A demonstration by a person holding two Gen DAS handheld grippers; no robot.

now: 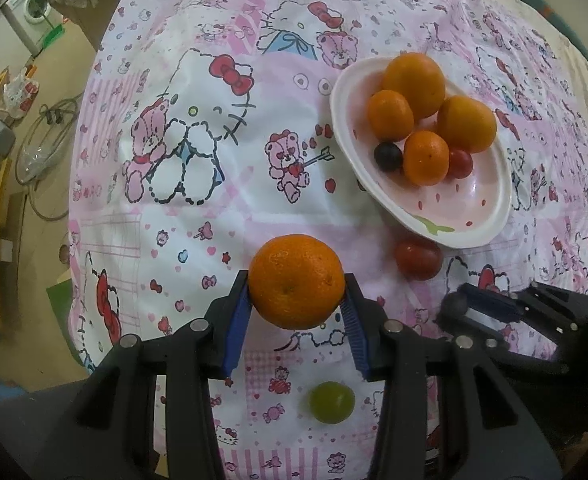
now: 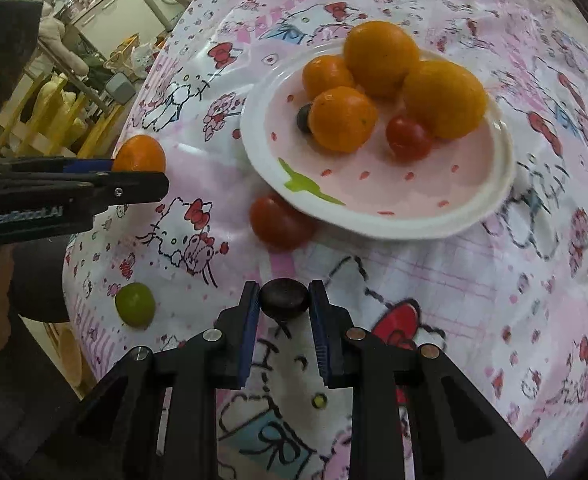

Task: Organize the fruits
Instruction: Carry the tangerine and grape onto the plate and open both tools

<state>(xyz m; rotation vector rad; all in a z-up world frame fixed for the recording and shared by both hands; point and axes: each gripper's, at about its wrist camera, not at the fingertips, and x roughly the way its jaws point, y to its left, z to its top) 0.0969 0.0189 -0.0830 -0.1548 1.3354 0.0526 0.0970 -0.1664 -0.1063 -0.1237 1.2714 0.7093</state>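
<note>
Left wrist view has the left hand-held gripper [image 1: 297,312] pinching an orange [image 1: 297,281] between its blue pads, held up over the table [image 1: 197,208], which is covered in a pink cartoon-cat cloth. A green grape [image 1: 331,402] sits on the cloth under that gripper, and a red tomato [image 1: 418,258] lies right against the near rim of the white plate [image 1: 474,224]. On the plate there's already a pile: four oranges bunched together, with a dark grape [image 1: 388,156] and a small red tomato [image 1: 459,163] tucked beside the nearest one. From the right wrist view, the right hand-held gripper [image 2: 284,300] is squeezed onto a small dark round fruit [image 2: 284,298], looks like another dark grape, just in front of the plate's near edge. Can't tell if it's lifted off the cloth or still resting on it. The same view catches the left gripper from the side at far left with its orange poking out, well apart from the plate. There's a washing machine [image 1: 33,6] and household clutter in the background beyond the table.
</note>
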